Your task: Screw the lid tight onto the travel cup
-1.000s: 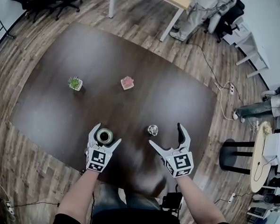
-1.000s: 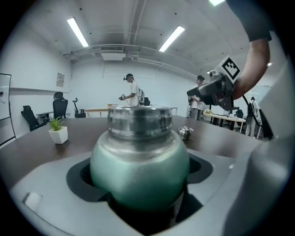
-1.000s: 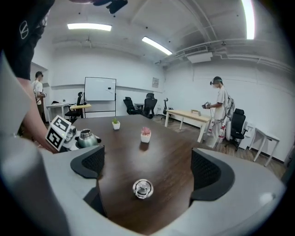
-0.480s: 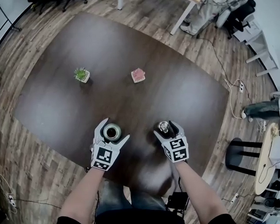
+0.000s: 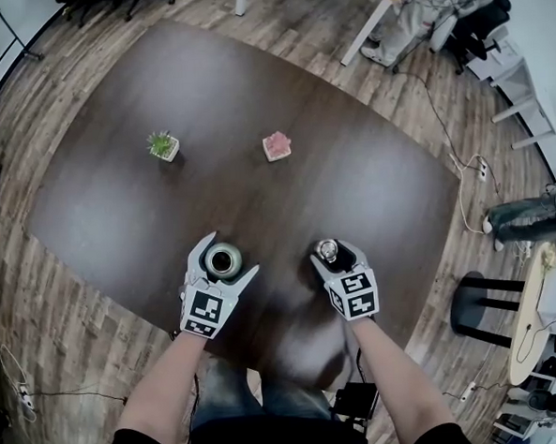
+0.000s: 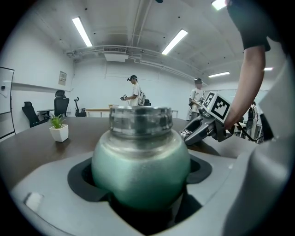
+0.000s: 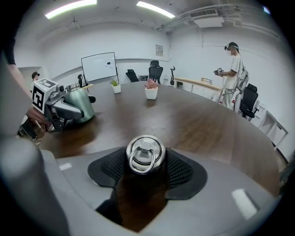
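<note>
While your left gripper (image 5: pixel 226 259) is clamping the travel cup (image 6: pixel 140 161) at near left, your right gripper (image 5: pixel 334 252) is closing on the lid (image 7: pixel 145 153) (resting on the table (image 5: pixel 351 184), near right), risking an off-centre, slipping pinch.

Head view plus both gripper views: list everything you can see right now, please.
table: one, dark brown, fills the middle of the view
travel cup: one, green with bare metal neck, lidless, near edge of the table
lid: one, silver with a ring, right of the cup
green plant: one, white pot, far left
pink plant: one, white pot, far middle
bystanders: at least two, beyond the table
left gripper: one, grey, shut on the travel cup
right gripper: one, grey, jaws closing, pads at the lid's sides
</note>
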### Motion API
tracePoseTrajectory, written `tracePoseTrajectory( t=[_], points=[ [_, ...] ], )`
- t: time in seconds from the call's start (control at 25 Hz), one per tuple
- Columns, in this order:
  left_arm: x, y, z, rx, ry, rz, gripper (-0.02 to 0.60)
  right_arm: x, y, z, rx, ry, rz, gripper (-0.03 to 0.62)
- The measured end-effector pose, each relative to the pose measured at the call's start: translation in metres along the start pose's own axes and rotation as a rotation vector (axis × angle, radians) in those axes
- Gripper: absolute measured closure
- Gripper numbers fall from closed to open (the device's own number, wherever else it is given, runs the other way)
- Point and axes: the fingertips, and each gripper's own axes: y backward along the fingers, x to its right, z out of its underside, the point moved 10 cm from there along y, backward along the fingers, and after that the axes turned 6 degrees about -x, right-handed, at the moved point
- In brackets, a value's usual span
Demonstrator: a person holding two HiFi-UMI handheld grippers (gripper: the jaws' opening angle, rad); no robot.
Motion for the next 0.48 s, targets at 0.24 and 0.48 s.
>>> tracePoseTrajectory(
  t=[0.24,0.48],
  points=[
    [-0.001,0.000,0.002,-0.001,-0.012,0.022,0.170,-0.006,0.022,-0.016,0.044,0.050,-0.039,0.324],
    [0.011,0.003,-0.032,-0.028,-0.063,0.149,0.173,-0.007,0.100,-0.078,0.199,0.116,-0.140,0.324]
  ],
)
